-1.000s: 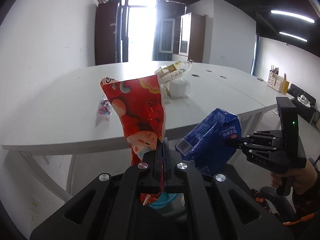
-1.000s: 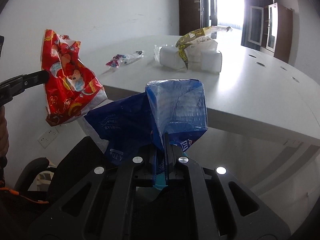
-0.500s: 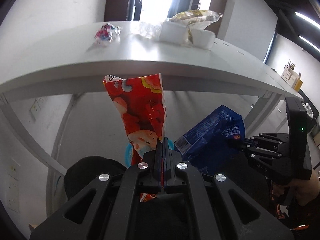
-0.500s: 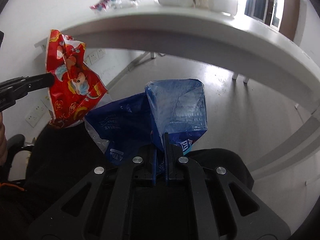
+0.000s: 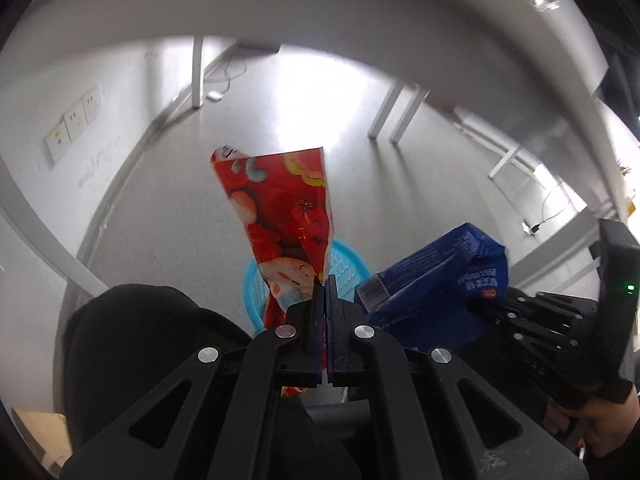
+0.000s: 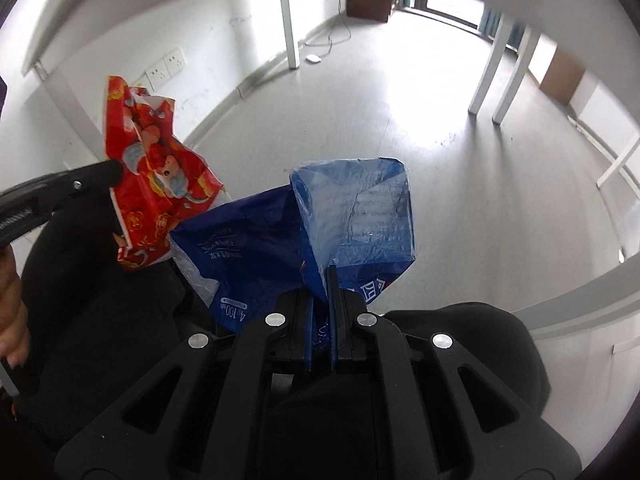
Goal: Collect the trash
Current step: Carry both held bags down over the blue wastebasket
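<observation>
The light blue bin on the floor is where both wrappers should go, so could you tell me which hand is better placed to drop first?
Left, probably. The red wrapper in the left gripper hangs over the light blue bin; the blue wrapper in the right gripper sits off to its side.

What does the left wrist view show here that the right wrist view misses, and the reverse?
Only the left wrist view shows the light blue basket on the floor behind the red wrapper, and the table's underside. Only the right wrist view shows a brown cabinet and a doorway. Both show the left tongs shut on the red wrapper, the right tongs shut on the blue wrapper, wall sockets and table legs.
</observation>
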### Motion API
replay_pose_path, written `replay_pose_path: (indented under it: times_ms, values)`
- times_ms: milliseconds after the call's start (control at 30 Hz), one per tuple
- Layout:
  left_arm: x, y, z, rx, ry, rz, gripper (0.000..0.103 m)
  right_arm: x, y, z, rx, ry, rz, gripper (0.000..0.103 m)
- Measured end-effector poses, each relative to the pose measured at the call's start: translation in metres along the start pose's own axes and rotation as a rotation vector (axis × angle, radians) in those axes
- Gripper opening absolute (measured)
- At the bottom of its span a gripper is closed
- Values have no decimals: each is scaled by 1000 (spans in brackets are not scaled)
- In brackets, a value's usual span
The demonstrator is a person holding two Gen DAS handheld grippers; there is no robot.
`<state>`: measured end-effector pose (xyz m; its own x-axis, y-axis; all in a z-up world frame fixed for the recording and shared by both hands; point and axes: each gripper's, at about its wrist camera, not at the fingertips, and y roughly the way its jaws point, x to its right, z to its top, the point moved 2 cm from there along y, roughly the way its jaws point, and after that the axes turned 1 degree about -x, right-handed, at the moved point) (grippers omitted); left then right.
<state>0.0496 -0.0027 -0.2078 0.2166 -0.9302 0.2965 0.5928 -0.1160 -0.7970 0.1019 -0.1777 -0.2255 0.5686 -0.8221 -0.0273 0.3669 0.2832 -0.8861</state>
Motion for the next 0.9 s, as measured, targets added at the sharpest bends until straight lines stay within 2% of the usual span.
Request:
replay_pose_path:
  times_ms: [133,300,433,700,900]
  values:
    - [-4,25,10,-53,-85,13,0,3,19,10,-58,25,1,5]
    - [8,57,25,-56,-78,37,0,3,53,24,-118,16,-7,5]
    - [2,92,28,-77,-92,49,0,5,86,34,-168,23,-12,5]
    - [-11,151,50,-192,-148,44,0,13,152,48,-288,56,-15,5]
    - [-18,199,53,-300,-159,70,0,22,193,52,-373,96,7,5]
